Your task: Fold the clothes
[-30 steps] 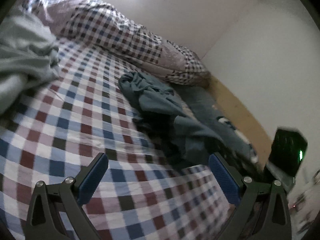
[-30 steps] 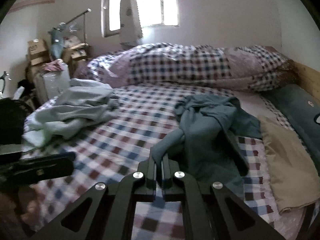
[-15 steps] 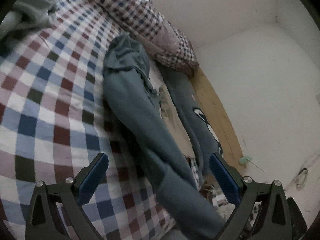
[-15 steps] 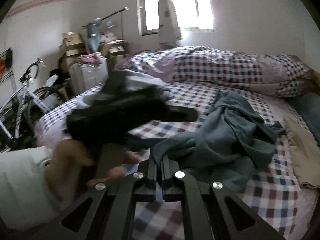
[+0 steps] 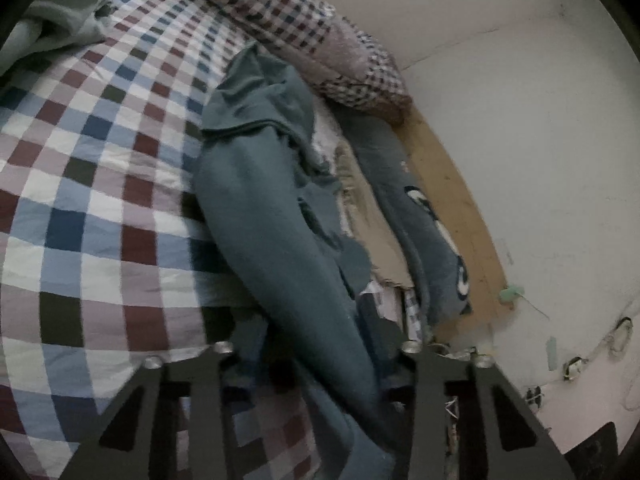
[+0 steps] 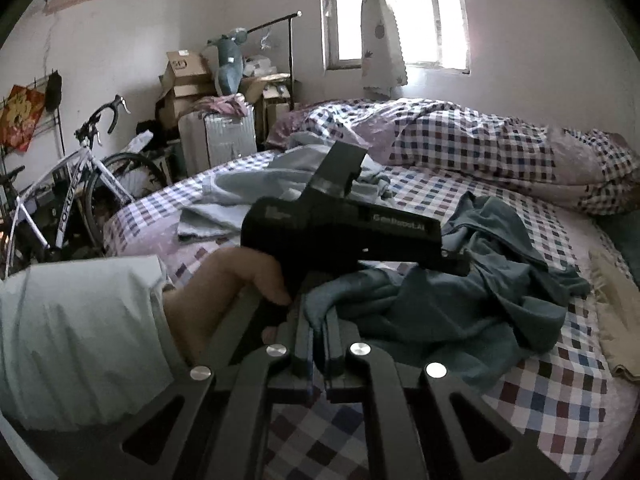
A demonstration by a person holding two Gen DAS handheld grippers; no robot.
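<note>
A checked bed (image 6: 460, 208) fills the room, with a teal garment (image 6: 460, 304) lying crumpled across it. The right gripper (image 6: 320, 344) is clamped on one end of it; the left gripper (image 5: 316, 364) straddles a sleeve-like length, its fingertips hidden under cloth, so its opening is unclear. A clean fold likely needs the cloth pulled taut and flat; which garment part is held stays unclear.

Right tool (image 6: 320, 354) clamped tight (left tool (image 5: 312, 368) state unclear).
</note>
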